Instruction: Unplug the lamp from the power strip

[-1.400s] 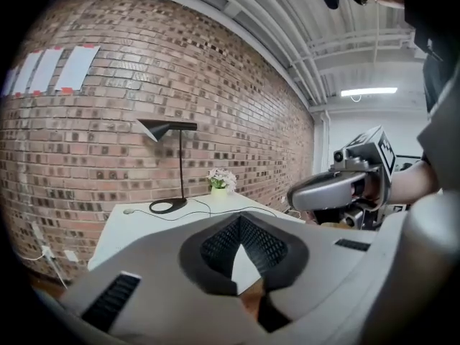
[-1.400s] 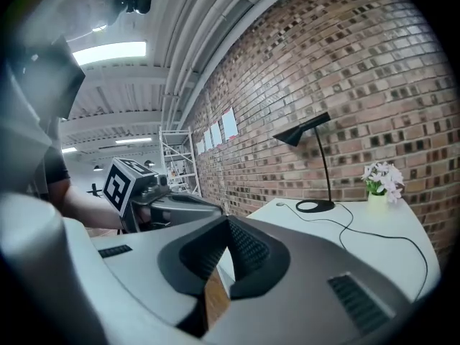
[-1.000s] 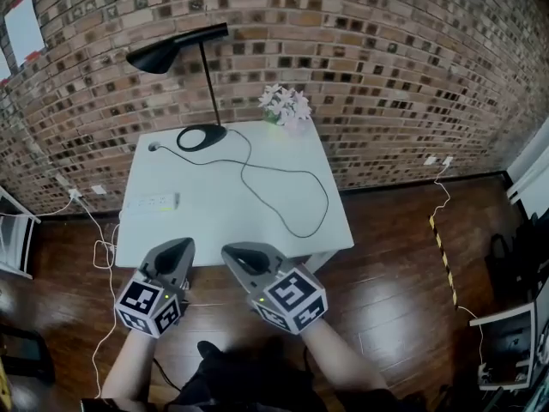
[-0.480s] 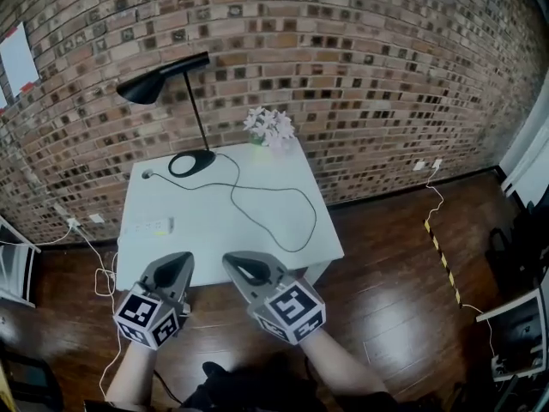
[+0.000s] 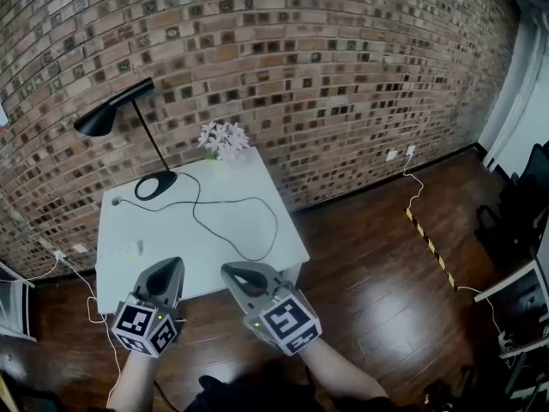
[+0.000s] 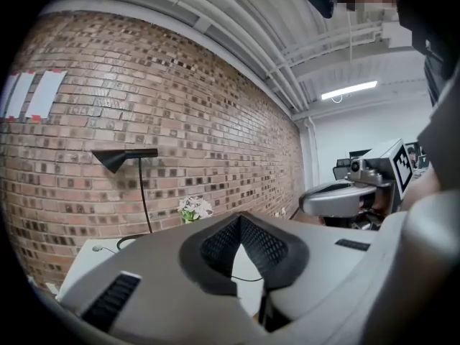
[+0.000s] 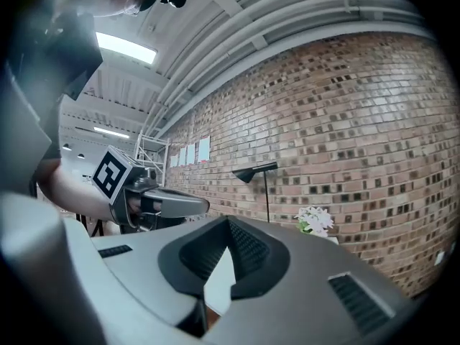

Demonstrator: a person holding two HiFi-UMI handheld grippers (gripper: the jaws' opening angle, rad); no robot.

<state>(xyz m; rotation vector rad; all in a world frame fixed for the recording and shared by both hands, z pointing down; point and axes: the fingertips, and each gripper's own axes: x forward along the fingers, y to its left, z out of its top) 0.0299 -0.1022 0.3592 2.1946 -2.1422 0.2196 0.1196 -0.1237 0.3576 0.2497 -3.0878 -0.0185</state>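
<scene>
Worktop (image 5: 171,239) front & centre bare, lamp (image 5: 155,184) + flowers (image 5: 221,137) crowd back edge by brick wall (image 5: 343,84), cord (image 5: 275,230) loops across right half, power strip (image 5: 121,251) at left edge, open floor (image 5: 386,273) to right.

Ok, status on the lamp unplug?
Left claw and right claw shut, empty, near white table's front edge. Black desk lamp's cord loops over tabletop; white power strip untouched. Nothing in the way.

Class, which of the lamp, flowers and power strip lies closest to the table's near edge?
The white power strip, lying flat near the left front corner. The lamp and flowers stand back by the brick wall.
</scene>
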